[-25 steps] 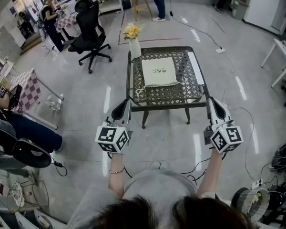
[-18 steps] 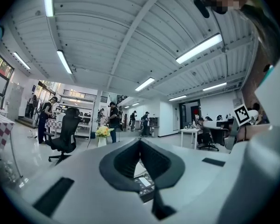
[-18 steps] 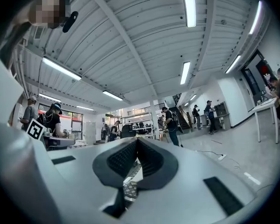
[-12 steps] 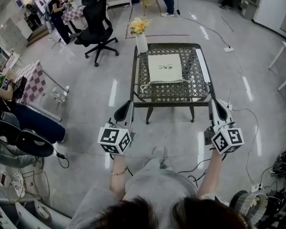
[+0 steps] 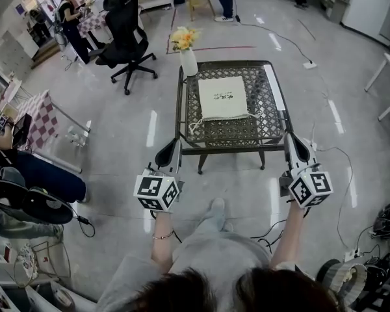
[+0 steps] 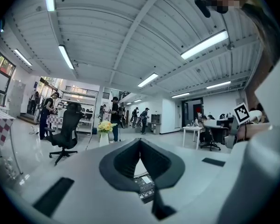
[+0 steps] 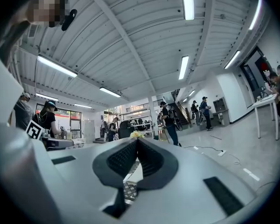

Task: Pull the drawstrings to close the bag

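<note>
Lattice table point(image 5: 257, 126): bag point(image 5: 222, 97) flat, vase point(image 5: 188, 63) at corner; office chair point(image 5: 125, 26) beyond.

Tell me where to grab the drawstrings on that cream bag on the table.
Take the cord ends trailing from the near edge of the bag, one at each corner. The bag lies flat with that edge toward you, so come from the near side of the table and likely pull outward.
</note>
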Available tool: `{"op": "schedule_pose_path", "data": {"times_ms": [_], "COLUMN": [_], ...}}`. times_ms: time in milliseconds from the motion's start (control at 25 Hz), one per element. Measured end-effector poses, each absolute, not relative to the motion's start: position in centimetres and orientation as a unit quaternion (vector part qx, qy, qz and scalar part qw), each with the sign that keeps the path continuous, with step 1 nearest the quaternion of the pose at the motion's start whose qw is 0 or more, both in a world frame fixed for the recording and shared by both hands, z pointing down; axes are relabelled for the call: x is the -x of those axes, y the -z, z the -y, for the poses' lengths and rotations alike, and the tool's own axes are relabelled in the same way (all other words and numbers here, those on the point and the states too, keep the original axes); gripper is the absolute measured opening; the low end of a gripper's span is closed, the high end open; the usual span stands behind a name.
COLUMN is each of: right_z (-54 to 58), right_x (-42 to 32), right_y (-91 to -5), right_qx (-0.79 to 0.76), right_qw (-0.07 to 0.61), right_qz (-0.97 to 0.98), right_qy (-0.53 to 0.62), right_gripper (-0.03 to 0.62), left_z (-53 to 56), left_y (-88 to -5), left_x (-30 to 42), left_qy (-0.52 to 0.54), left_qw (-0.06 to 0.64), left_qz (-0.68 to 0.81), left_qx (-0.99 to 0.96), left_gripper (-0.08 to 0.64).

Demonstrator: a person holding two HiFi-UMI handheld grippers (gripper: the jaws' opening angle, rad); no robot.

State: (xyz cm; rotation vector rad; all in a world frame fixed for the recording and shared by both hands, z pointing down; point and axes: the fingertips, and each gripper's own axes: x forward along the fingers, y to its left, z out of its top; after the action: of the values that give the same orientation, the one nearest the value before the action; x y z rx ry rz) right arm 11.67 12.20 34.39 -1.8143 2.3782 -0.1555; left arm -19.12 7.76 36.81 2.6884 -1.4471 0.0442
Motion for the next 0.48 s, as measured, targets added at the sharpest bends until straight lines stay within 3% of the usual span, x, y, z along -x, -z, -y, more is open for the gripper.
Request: {"op": "schedule_pose_path", "data": {"times_ms": [480], "right_z": [-5.2], "right_x": [-12.4], "right_y": [-35.3], "right_qx": [0.595], "right_qw": [0.060], "right_qz": [-0.798], "right_qy": [0.071], "right_gripper": [0.021], "left_z": [1.3], "left_y": [-36.8], "left_x": [17.0], "left_qy": [-0.010], "left_qw": [0.046], "left_qz": [0.450], "left_qx": [-0.892], "left_gripper": [0.025]}}
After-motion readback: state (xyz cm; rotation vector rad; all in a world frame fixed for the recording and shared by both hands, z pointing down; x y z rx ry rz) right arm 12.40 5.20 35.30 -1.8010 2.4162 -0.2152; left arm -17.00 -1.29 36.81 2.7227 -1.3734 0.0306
